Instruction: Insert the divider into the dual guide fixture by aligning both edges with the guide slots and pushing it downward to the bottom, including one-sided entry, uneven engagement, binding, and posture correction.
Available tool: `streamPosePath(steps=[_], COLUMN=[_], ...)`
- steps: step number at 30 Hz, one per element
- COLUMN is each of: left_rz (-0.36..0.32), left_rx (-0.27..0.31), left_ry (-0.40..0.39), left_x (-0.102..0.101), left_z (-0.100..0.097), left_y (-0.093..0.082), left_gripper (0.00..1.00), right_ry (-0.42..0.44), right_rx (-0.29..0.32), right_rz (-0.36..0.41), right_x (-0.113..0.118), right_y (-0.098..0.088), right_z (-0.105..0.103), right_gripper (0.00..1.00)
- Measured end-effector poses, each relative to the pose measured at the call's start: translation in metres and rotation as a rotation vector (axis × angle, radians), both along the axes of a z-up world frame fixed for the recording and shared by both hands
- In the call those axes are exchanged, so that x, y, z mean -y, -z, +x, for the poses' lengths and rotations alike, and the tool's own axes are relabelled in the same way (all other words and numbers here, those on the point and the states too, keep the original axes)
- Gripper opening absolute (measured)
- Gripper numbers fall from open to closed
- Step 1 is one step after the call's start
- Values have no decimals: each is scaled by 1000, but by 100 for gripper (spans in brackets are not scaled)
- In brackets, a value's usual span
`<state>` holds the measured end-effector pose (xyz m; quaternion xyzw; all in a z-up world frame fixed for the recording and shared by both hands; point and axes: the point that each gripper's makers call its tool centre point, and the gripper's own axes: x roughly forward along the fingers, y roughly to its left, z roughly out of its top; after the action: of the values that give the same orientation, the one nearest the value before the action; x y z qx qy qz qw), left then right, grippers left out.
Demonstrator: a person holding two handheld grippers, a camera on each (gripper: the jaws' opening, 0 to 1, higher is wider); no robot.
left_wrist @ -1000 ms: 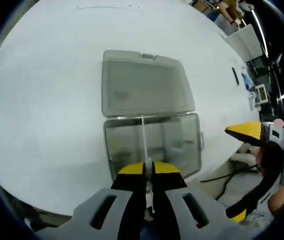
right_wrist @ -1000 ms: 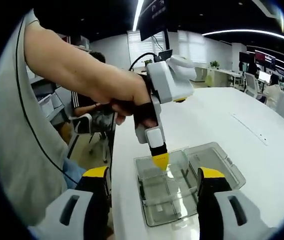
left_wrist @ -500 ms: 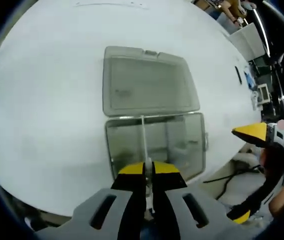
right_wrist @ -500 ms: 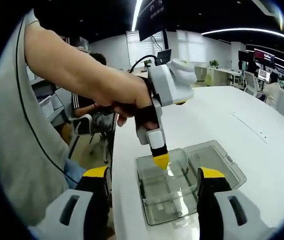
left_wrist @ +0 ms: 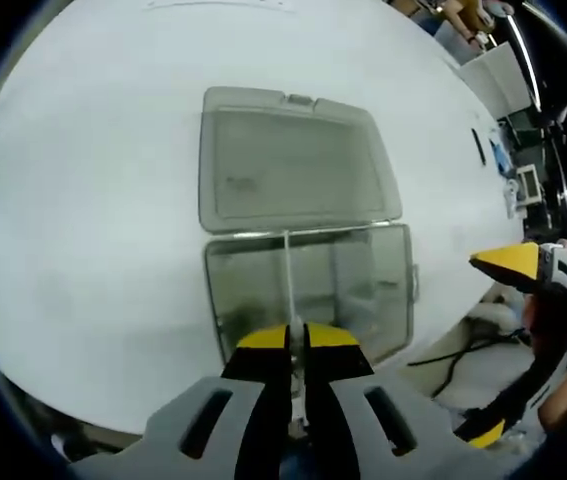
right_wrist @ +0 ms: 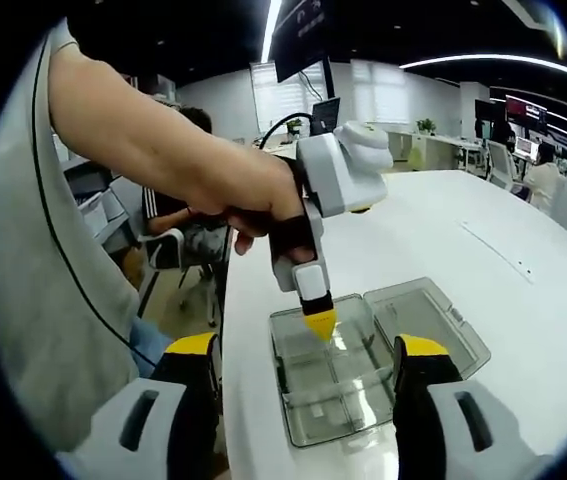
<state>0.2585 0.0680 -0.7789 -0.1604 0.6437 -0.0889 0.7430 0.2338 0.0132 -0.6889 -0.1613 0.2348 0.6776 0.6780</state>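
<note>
A clear plastic box [left_wrist: 308, 290] lies on the white table with its lid [left_wrist: 293, 165] folded flat beyond it. My left gripper [left_wrist: 296, 338] is shut on a thin clear divider [left_wrist: 288, 285], seen edge-on, that reaches over the box's tray. In the right gripper view the left gripper [right_wrist: 320, 322] hangs point-down over the tray [right_wrist: 328, 385], held by a person's hand; the divider is barely visible there. My right gripper [right_wrist: 308, 350] stands open near the table's edge, its jaws apart on either side of the box, holding nothing.
The white table [left_wrist: 83, 200] spreads wide around the box. The right gripper's yellow tip [left_wrist: 508, 260] shows at the right beyond the table's edge. A seated person [right_wrist: 178, 210], chairs and desks [right_wrist: 443, 150] stand behind in the office.
The box has shifted slightly in both views as the hands moved a little. The left gripper stays shut on the divider above the tray; the right stays open.
</note>
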Motion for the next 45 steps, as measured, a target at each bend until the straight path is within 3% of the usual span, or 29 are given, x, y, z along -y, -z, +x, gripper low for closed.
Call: streamPosePath(steps=[45], left_rz=[59], left_rx=[-23], left_ry=[27], left_x=[0], left_z=[-1], left_y=[1], left_gripper=[0], right_ry=[-15], right_rx=[-8], right_rz=[10], right_x=[-1], right_y=[-4], right_z=[4], right_gripper=[67])
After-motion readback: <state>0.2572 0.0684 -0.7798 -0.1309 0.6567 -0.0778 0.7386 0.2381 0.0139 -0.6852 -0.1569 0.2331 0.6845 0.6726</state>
